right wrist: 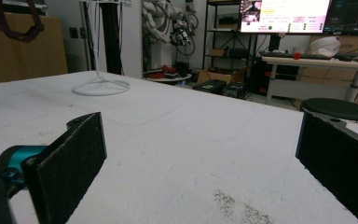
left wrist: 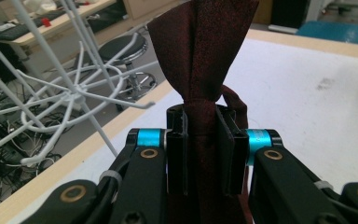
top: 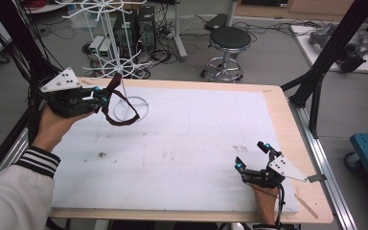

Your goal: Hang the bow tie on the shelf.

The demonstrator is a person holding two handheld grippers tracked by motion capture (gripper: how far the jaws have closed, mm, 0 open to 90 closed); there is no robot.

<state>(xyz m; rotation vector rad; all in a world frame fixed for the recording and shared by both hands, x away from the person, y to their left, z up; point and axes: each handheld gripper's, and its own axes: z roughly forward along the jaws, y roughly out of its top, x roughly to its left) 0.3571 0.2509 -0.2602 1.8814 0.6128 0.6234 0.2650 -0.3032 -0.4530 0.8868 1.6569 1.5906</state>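
Your left gripper (top: 97,99) pinches the dark maroon fabric bow tie (top: 117,103), lifted beside the white wire rack (top: 124,81); right gripper (top: 254,157) jaws spread, resting on table (top: 196,143); dangling strap may snag a prong.

The table (top: 182,143) is seen from high above. It is seen close and low from each gripper view. The white rack (top: 120,62) is shared by all three views.
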